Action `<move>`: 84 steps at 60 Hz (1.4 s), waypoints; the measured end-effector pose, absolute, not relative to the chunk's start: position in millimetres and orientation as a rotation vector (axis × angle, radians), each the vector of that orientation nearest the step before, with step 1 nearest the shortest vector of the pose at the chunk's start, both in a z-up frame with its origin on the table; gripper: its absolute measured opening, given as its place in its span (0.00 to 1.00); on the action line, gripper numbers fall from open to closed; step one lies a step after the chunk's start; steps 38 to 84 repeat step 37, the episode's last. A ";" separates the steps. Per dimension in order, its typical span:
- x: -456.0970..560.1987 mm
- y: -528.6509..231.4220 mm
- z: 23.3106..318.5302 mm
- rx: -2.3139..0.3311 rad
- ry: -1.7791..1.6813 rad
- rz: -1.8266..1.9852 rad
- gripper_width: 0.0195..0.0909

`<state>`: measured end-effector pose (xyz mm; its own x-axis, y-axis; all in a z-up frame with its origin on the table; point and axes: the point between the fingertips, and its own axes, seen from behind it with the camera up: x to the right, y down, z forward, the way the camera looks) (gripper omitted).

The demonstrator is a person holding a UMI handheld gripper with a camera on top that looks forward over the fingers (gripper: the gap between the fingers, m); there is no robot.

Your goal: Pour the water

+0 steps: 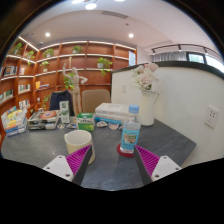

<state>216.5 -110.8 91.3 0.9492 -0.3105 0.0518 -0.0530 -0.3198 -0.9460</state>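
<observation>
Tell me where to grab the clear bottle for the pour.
Take the clear bottle at mid-body, coming straight ahead and level. It stands upright on the table just beyond the open hand-held gripper, nearer its right finger, with round sides that suit opposing pads. The cup sits to its left, apart.

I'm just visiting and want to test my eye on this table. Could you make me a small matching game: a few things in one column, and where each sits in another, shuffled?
Things:
1. cup
2. bottle
3. vase of flowers
4. hand-held gripper

Places:
A. against the white wall, beyond the bottle
B. just ahead of the left finger
C. nearest the camera, fingers apart with nothing between them
D. ahead of the right finger, on a red base, blue cap on top

Pairs: 1-B, 2-D, 3-A, 4-C
</observation>
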 end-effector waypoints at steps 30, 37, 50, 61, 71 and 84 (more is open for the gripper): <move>77.8 -171.1 131.2 -1.850 0.086 -0.061 0.91; 67.3 -174.0 134.9 -1.841 0.069 -0.057 0.91; 67.3 -174.0 134.9 -1.841 0.069 -0.057 0.91; 67.3 -174.0 134.9 -1.841 0.069 -0.057 0.91; 67.3 -174.0 134.9 -1.841 0.069 -0.057 0.91; 67.3 -174.0 134.9 -1.841 0.069 -0.057 0.91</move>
